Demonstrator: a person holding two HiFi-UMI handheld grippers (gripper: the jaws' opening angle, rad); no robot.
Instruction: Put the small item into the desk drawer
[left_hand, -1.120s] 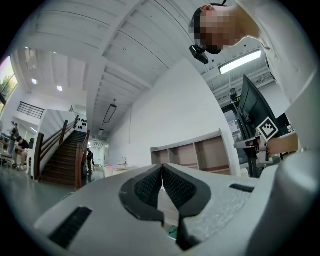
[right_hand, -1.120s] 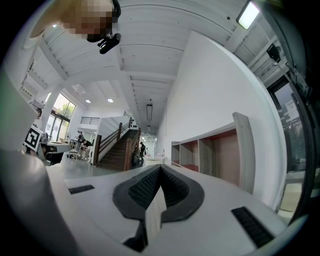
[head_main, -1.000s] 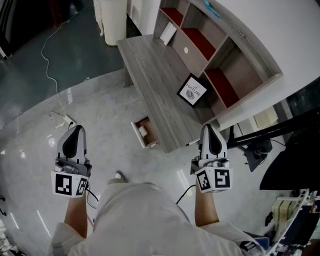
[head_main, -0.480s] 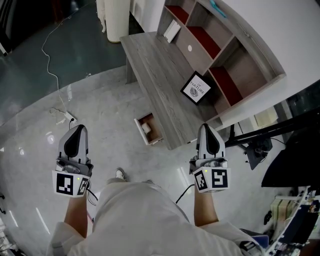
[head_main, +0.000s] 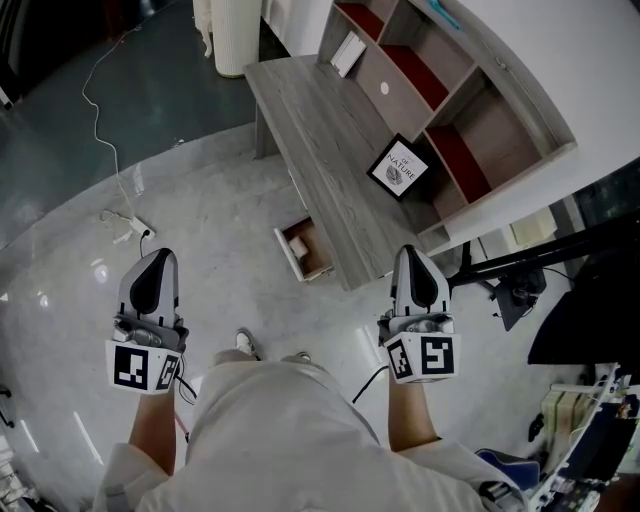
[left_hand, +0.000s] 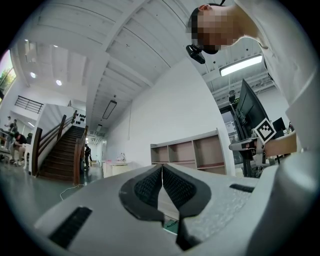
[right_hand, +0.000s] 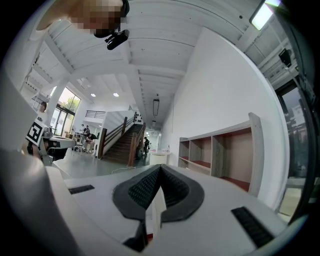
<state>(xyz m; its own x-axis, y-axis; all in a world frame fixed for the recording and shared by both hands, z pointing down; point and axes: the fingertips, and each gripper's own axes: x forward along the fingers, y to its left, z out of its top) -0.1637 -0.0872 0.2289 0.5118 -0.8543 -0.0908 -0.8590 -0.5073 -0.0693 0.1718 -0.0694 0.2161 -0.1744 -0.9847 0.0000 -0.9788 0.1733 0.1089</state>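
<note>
Head view, desk (head_main: 320, 130): long slab of grey wood-grain board, with its long axis running from far left to near right.
Head view, shelf unit (head_main: 505, 120): made of the same grey board, with open box compartments and red floors; it stands along the desk's right side.
Head view, drawer (head_main: 287, 256): open, pulled out leftward from the desk's left edge, toward the desk's near end. It is a shallow rectangular box, brown inside, with a pale front panel.
Head view, small item (head_main: 298, 246): pale and blocky, lying inside the drawer. It is too small here to tell its long axis or which way it points.
Head view, picture frame (head_main: 399, 166): square with a black border and a white face bearing a round emblem. It sits on the desk beside the shelf unit, turned corner-on.
Head view, left gripper (head_main: 153, 258): smooth grey shell with a marker cube at its near end. It is over the glossy pale floor (head_main: 200, 220), well left of the drawer, and points far.
Head view, right gripper (head_main: 415, 252): same build, with its tip close by the desk's near right corner.
Left gripper view, pads (left_hand: 145, 187): black and finely ribbed, meeting at the tips. There is nothing between them.
Left gripper view, surroundings: shelf unit ahead against a white wall, staircase (left_hand: 60, 155) at far left.
Right gripper view, pads (right_hand: 142, 187): black and ribbed, pressed together at the tips, holding nothing.
Right gripper view, surroundings: shelf unit on the right, staircase far ahead.
</note>
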